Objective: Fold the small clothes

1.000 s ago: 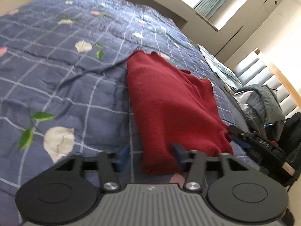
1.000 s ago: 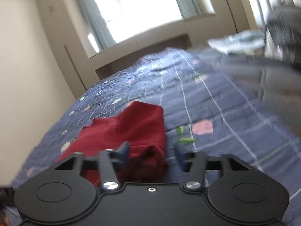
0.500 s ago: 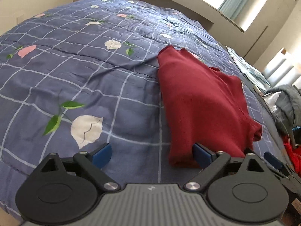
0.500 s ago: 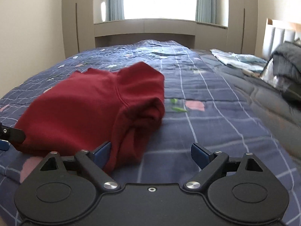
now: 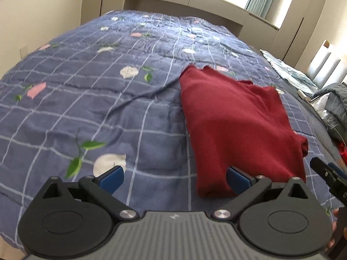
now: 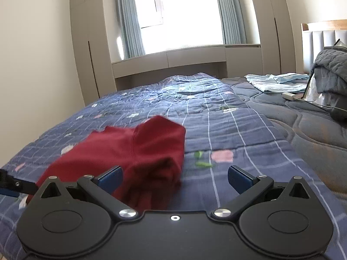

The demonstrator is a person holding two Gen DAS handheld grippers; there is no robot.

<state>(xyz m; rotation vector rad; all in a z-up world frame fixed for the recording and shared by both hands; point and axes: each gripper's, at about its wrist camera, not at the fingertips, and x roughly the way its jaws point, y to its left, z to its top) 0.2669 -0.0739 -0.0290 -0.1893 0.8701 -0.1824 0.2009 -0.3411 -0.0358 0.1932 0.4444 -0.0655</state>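
Item: red garment (image 5: 236,125), folded, lying on our blue checked quilt (image 5: 86,99). Our left gripper (image 5: 174,178) and right gripper (image 6: 174,176): jaws opening wide, gripping nothing.

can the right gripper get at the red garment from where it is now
Probably yes. The red garment lies flat on the quilt just ahead of the right gripper, whose jaws are opening, with its near folded end partly between the pads and nothing on top. The left gripper is at the other corner.

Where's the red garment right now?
The red garment lies folded on the blue checked quilt, right of centre in the left wrist view, its near edge by the left gripper.
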